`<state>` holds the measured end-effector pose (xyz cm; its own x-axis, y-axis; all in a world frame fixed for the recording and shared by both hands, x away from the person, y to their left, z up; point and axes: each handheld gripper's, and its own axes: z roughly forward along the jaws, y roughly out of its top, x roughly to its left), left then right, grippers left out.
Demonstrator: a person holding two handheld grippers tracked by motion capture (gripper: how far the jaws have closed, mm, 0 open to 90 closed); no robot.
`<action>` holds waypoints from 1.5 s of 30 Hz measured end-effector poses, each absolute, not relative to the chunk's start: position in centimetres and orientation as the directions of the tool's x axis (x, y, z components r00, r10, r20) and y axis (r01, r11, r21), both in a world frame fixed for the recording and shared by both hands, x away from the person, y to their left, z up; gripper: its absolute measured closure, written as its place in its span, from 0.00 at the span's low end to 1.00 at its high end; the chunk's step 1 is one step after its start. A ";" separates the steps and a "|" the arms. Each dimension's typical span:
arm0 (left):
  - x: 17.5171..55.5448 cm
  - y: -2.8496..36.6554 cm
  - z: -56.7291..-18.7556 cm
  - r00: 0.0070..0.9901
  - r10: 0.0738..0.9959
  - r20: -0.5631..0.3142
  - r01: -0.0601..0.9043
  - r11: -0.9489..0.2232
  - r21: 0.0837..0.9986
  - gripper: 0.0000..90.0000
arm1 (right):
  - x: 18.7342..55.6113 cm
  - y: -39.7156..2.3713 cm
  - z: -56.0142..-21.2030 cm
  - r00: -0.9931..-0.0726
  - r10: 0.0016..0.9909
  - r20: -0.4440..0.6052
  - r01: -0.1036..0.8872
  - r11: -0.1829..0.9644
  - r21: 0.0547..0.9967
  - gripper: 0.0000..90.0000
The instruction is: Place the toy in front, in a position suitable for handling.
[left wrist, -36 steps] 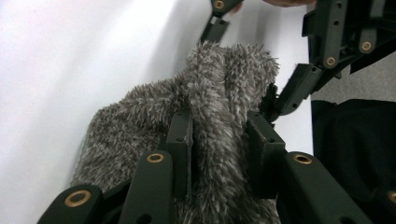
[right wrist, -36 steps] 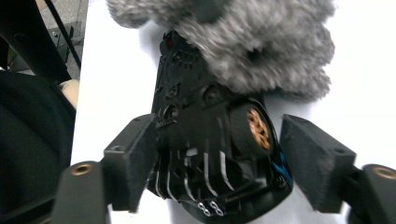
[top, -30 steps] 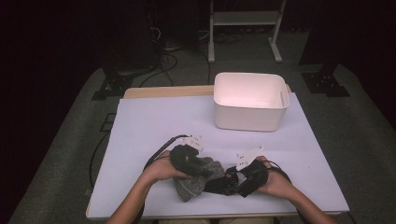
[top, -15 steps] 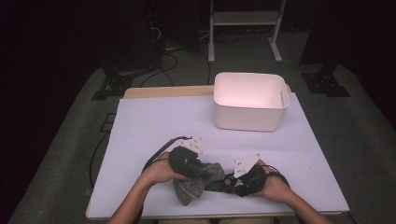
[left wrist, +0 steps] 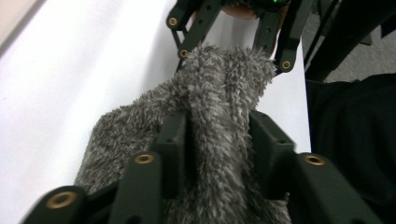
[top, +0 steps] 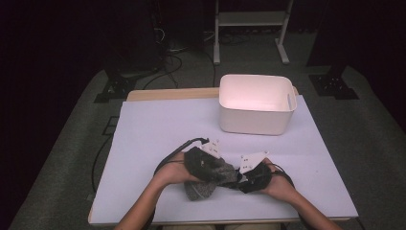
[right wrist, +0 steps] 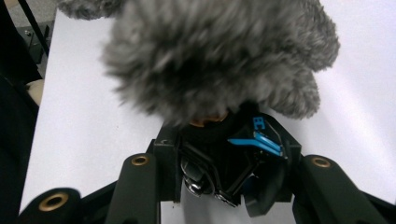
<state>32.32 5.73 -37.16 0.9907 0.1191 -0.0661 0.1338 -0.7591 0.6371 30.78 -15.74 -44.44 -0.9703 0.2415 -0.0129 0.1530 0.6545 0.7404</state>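
Note:
A grey fuzzy cloth thing lies near the table's front edge, stretched between the two grippers. My left gripper has a fold of the fuzzy cloth between its pads. Its jaws have just been opening, and the pile still touches both pads. My right gripper faces it from the far end. Its jaws have been closing and now sit on a black piece with a blue mark, right under the fuzzy mass. In the high view the left gripper and the right gripper almost meet.
A white plastic bin stands at the back right of the pale table top. Beyond the table there are cables on the floor and the legs of a white rack. A dark garment lies close to the front edge.
Both hands have barely shifted. The right gripper dipped slightly and came back. The fuzzy thing stays stretched between the two grippers.

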 end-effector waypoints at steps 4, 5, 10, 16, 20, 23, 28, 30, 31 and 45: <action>32.1 5.9 -36.5 0.989 0.145 -0.042 0.137 -0.754 0.642 0.52 | 30.8 -15.9 -44.4 -0.972 0.237 0.006 0.162 0.646 0.746 0.61; 32.0 5.8 -36.3 0.989 0.143 -0.046 0.139 -0.749 0.648 0.50 | 30.8 -16.0 -44.3 -0.972 0.236 0.012 0.165 0.640 0.750 0.60; 31.7 4.2 -36.3 0.995 0.095 -0.029 0.092 -0.770 0.631 0.50 | 30.8 -16.9 -43.8 -0.969 0.246 0.029 0.178 0.611 0.772 0.61; 31.9 2.9 -37.3 0.997 0.074 -0.022 0.072 -0.789 0.611 0.77 | 30.5 -16.9 -43.7 -0.970 0.245 0.002 0.158 0.620 0.769 0.63; 32.2 2.1 -37.2 0.997 0.067 -0.024 0.068 -0.780 0.622 0.80 | 30.5 -16.8 -43.8 -0.967 0.255 0.002 0.163 0.616 0.771 0.63; 32.3 1.2 -37.4 0.998 0.055 -0.014 0.052 -0.780 0.624 0.80 | 30.4 -16.8 -43.8 -0.967 0.256 0.001 0.164 0.616 0.771 0.63; 32.6 1.9 -37.5 0.998 0.061 -0.010 0.054 -0.781 0.622 0.82 | 30.4 -16.8 -43.9 -0.966 0.258 0.004 0.166 0.611 0.774 0.63; 32.6 2.7 -37.4 0.998 0.068 -0.005 0.057 -0.784 0.618 0.82 | 30.4 -16.9 -43.9 -0.967 0.255 0.003 0.164 0.612 0.774 0.63; 32.7 3.4 -37.4 0.997 0.080 -0.003 0.065 -0.786 0.615 0.82 | 30.4 -16.9 -43.9 -0.967 0.254 0.002 0.162 0.612 0.774 0.63; 32.8 3.8 -37.5 0.996 0.089 -0.025 0.084 -0.769 0.633 0.82 | 30.5 -16.7 -43.9 -0.968 0.252 -0.003 0.158 0.617 0.771 0.63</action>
<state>32.78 3.76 -37.52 0.9957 0.0886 -0.0252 0.0845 -0.7692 0.6335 30.46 -16.70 -43.94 -0.9676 0.2524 -0.0035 0.1582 0.6172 0.7707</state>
